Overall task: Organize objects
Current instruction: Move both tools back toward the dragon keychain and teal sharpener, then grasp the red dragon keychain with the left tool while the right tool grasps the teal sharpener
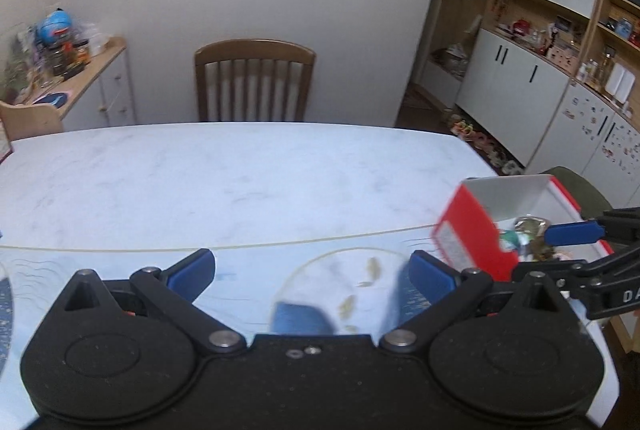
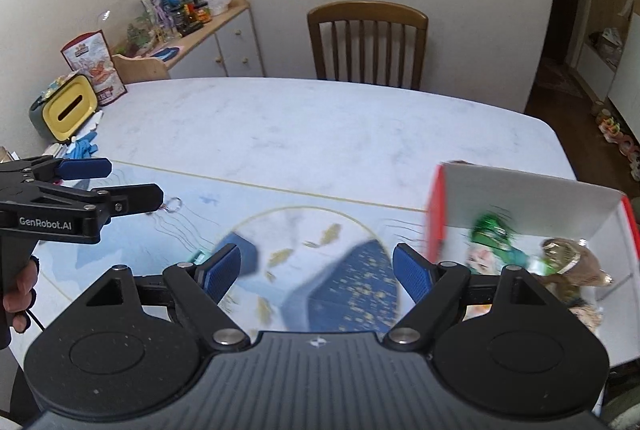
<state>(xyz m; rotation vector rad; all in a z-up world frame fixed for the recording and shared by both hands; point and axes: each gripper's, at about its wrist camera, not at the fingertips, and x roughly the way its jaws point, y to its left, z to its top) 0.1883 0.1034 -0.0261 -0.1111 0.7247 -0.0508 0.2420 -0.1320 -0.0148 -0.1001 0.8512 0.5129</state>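
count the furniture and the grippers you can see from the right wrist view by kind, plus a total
black two-finger grippers with blue pads: 2 (right gripper, left gripper)
brown wooden slat-back chair: 1
white marble-look table: 1
white sideboard with wooden top: 1
total: 5

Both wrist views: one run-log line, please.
left tongs: open, empty | right tongs: open, empty | red box: holds wrapped items | table

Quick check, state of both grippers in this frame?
Left gripper: open, holding nothing, above the blue placemat.
Right gripper: open, holding nothing, beside the red and white box.
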